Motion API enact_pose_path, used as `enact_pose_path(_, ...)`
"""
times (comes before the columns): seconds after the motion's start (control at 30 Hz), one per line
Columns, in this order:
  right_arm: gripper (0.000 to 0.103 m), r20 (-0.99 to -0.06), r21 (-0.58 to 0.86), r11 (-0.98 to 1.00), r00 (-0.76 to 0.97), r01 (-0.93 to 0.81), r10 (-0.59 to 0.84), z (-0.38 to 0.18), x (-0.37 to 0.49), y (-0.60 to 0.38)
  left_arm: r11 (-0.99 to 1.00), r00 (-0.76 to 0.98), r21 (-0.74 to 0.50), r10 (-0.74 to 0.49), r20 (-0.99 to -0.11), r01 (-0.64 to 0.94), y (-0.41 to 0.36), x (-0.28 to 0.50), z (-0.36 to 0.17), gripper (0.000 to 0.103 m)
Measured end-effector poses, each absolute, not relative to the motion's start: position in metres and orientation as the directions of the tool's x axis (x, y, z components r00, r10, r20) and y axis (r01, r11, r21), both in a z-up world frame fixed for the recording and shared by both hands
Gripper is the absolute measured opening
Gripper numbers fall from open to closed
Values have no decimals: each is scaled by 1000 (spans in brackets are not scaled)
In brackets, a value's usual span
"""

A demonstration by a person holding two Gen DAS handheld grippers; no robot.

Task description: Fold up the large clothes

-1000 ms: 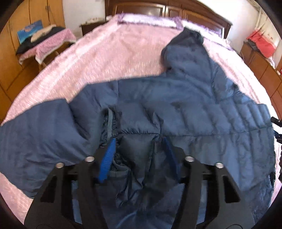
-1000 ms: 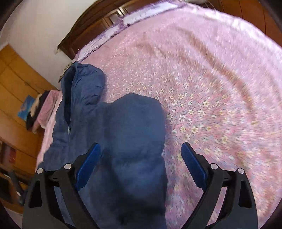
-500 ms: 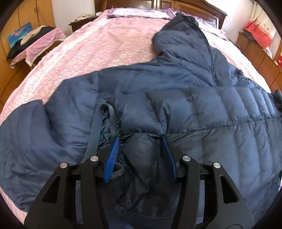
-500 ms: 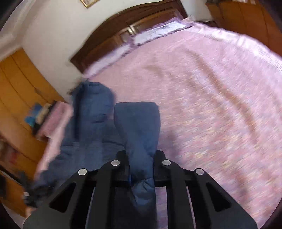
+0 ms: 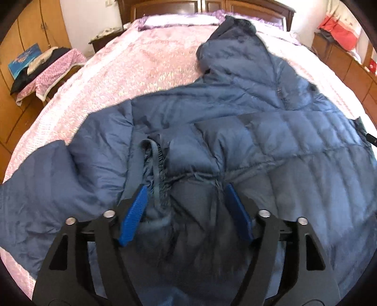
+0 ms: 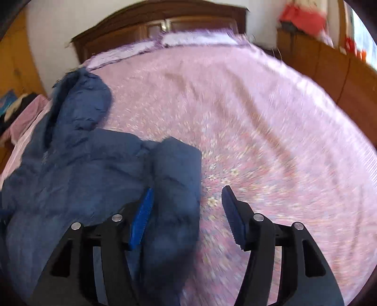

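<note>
Bare pink bedspread open right of jacket, headboard beyond, cabinets alongside

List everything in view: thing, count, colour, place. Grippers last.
puffer jacket: one, dark blue, spread across the bed
bedspread: one, pink floral, covering the bed
headboard: one, dark wood, far end
side table: one, pink cloth and dark clothes on it, beside the bed
red cloth: one, on the wooden cabinet
left gripper: black, blue pads, jaws just opening, jacket fabric between them
right gripper: black, blue pads, jaws just opening, sleeve beside one pad
</note>
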State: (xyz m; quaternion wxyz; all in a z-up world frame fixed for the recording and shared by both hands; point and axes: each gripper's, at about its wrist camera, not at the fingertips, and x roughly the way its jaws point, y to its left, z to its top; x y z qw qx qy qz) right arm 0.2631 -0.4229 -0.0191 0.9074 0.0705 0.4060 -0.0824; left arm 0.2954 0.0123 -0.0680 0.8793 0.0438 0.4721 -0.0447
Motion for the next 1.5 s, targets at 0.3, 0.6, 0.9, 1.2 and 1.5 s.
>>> enact_pose_path(0.3,59,-742,146,988,666,53,74,-10,173,-370,989,551,77,-3,-834,123,17,264,-65,82)
enact_pose_path(0.6,59,-828,163,976,558,142,57,-70,178,-369,999,505,-15,-33,-863,39,36,276,-93,87)
enact_pose_path(0.9,74,-782,149,974,623,171,11,-25,155,-352,999,564,-22,-34,-825,28,69,233,-42,87)
enact_pose_path(1.2,79,-766,191,979,633,64,108,3,104,-301,986,571,-37,63,-819,-162,177,203,-20,87)
enact_pose_path(1.5,82,-785,163,985,612,54,96,-4,75,-267,887,505,-95,167,-847,-453,303,178,-49,87)
